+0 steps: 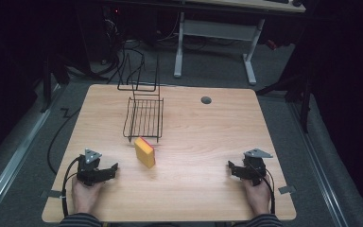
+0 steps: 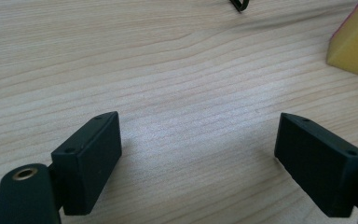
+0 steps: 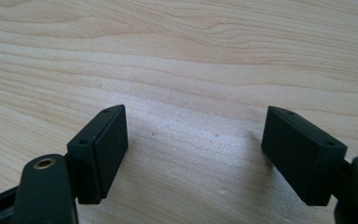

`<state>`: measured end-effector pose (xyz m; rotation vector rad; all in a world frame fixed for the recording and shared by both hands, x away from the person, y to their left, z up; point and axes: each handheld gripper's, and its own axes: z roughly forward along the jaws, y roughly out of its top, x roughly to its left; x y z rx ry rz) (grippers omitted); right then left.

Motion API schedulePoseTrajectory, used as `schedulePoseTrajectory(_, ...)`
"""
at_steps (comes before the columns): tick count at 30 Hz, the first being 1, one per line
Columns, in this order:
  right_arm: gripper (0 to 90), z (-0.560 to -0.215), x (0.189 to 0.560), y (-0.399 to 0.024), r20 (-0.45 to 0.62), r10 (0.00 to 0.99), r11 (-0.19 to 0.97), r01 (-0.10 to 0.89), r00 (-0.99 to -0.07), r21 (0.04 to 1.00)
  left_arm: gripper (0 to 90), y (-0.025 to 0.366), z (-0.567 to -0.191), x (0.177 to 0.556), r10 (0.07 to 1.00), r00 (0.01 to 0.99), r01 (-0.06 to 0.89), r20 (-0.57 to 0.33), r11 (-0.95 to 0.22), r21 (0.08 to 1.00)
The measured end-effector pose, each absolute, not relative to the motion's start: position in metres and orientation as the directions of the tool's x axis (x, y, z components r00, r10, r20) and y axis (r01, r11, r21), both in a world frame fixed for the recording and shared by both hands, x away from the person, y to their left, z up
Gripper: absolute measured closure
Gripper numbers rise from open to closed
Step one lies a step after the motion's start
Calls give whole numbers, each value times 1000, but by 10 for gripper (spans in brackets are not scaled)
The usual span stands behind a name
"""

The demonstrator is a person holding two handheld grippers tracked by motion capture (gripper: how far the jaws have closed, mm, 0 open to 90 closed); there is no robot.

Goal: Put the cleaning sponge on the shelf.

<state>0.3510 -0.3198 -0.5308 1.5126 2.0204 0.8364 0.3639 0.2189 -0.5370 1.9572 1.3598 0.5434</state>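
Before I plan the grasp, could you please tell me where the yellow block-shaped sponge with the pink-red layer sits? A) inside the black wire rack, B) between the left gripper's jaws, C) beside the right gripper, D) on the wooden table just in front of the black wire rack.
D: the yellow block-shaped sponge with the pink-red layer stands on the wooden table, at the near end of the black wire rack, apart from both grippers.

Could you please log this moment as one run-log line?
left gripper: open, empty | right gripper: open, empty | sponge: on table, beside rack
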Motion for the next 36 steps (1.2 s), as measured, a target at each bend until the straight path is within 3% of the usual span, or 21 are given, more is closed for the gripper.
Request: schedulePoseTrajectory(36, 229, -531, 351, -320, -16, 961, 204, 669, -276, 715, 134, 208, -492, 351, 891, 443, 544, -97, -181, 819)
